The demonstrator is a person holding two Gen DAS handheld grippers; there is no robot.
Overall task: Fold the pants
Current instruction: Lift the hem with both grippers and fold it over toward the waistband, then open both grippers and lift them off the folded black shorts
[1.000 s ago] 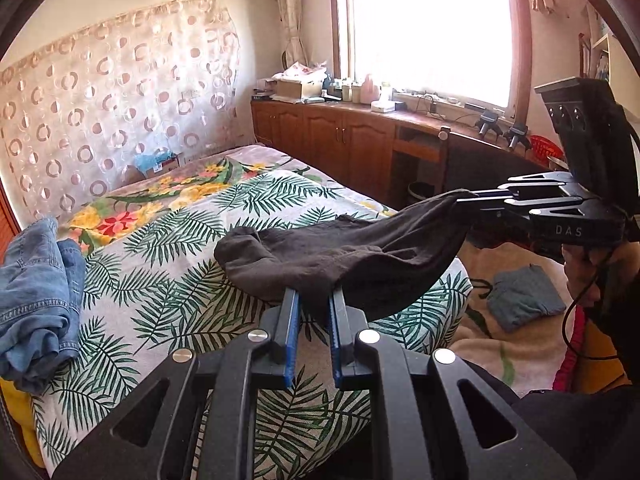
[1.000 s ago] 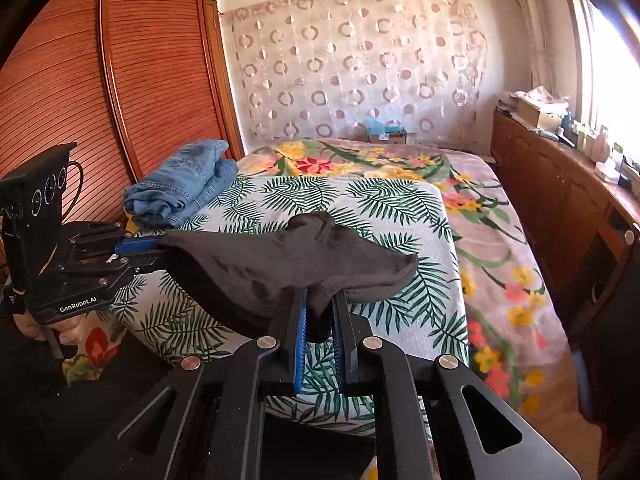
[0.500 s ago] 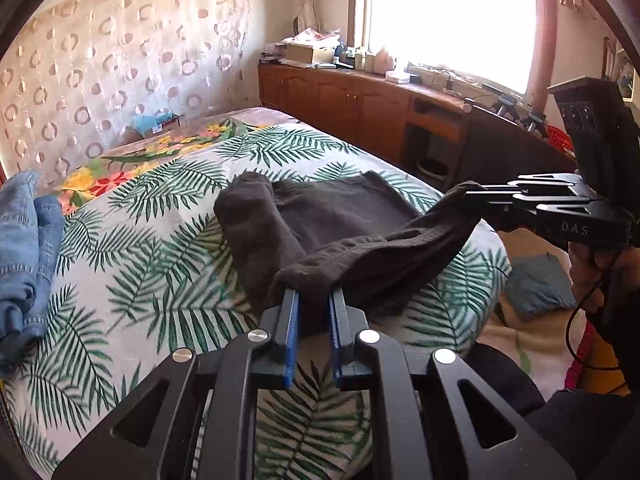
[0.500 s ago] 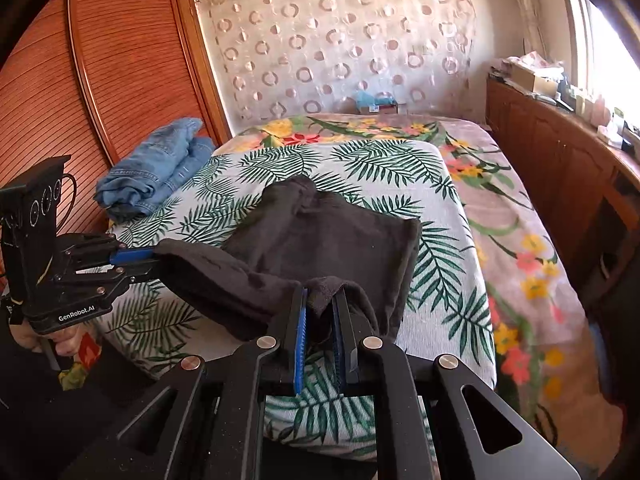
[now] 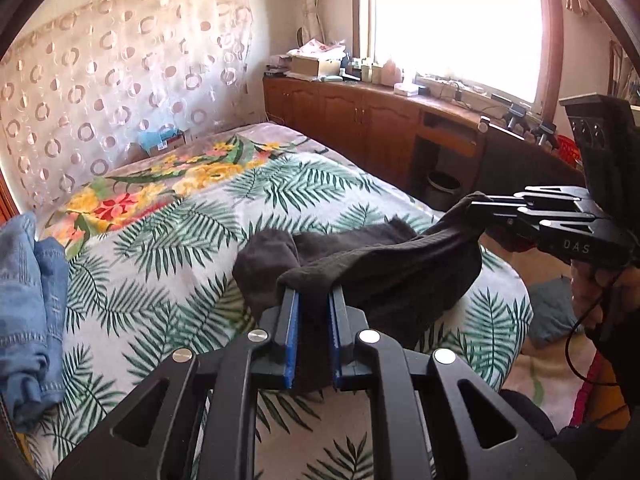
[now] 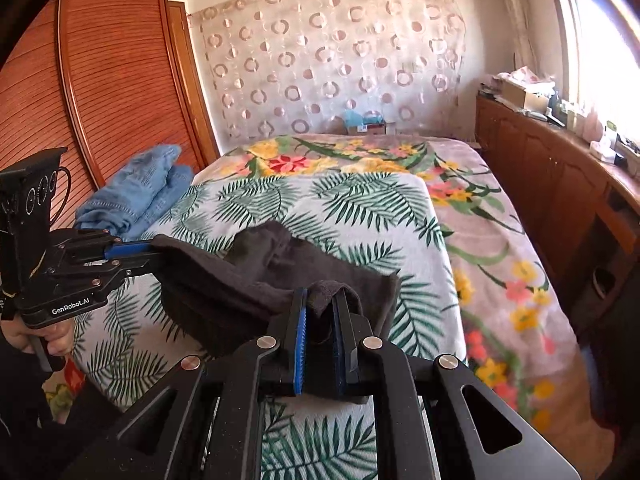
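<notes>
Both the left gripper (image 5: 312, 300) and right gripper (image 6: 320, 300) are clamped on the dark pants (image 5: 372, 268), stretched over the bed's (image 5: 168, 240) near edge; they should lower the held edge evenly, taut, onto the lying half.

Surface: bed (image 6: 472, 240) with palm-leaf sheet over floral blanket | On it: dark grey pants (image 6: 280, 276) partly resting near front edge | folded blue jeans (image 6: 136, 196) at left edge
</notes>
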